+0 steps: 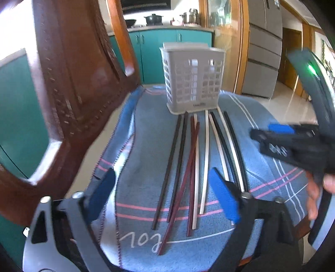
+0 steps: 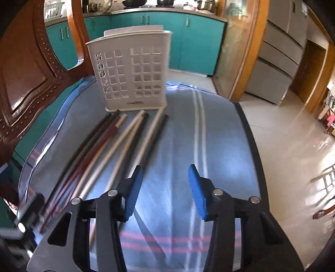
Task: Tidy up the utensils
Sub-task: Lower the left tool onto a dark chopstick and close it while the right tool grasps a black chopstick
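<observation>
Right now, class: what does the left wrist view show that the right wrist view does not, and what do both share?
Only the left wrist view shows the right gripper from outside, with the person's hand behind it, and the pots sharply on the counter.

Only the right wrist view shows the dish rack at top left and the bare floor to the right.

Both share the white slotted utensil holder, the chopsticks lying on the blue striped towel, the carved wooden chair back, and open grippers holding nothing.
</observation>
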`<state>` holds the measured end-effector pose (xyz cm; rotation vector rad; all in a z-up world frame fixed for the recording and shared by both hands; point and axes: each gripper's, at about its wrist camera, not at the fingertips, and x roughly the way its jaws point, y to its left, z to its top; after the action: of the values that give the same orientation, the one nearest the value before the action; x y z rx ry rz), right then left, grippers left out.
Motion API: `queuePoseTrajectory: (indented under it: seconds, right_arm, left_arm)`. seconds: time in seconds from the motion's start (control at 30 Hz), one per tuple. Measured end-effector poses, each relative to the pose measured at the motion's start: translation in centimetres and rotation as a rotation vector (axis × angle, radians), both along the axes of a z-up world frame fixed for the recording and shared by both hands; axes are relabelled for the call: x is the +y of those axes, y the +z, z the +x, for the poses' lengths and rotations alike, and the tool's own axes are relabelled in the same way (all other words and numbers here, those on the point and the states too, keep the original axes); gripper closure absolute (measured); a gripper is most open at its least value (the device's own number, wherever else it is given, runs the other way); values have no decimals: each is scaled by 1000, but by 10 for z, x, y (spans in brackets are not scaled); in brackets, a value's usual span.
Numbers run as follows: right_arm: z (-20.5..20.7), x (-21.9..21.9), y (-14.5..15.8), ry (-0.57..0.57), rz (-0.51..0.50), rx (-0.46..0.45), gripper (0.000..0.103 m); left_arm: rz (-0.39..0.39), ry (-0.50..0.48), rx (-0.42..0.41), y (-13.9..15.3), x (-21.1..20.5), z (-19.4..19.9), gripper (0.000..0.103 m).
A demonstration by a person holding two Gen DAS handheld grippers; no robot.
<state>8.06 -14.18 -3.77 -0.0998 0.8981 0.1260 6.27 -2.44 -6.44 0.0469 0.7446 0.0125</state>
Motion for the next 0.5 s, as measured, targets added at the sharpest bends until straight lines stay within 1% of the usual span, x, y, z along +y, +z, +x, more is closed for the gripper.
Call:
queuePoseTrajectory:
  seconds: [0.03,0.1,0.23,0.27,0.33,0.4,0.43,0.47,0.5]
  right_arm:
    - [8,5,-2,11,-7,14,56]
    - [25,15,-10,20,-16,45,56]
    - [49,24,-28,26,-8,129,56]
    - [53,25,-29,36,7,129,56]
    - [60,29,-35,45,-4,152,56]
    - [64,28,-36,43,23,153,56]
    - [66,27,-35,47,30,154,62]
    - [67,26,-34,53,37,156,75]
    - [67,25,-33,57,47,163,79]
  left_arm:
    - [4,-1,10,-3,-2,1,26]
    - [24,4,37,-12,-5,8,31]
    - [27,6,78,-22,-7,14,33]
    - [30,7,88,-25,-7,16,33]
    - [32,10,100,-28,-7,18,35]
    - [27,13,111,-30,-7,20,36]
    - [24,15,116,-31,-7,21,37]
    - [19,16,124,-33,-8,22,38]
    - [16,16,129,-34,-7,22,41]
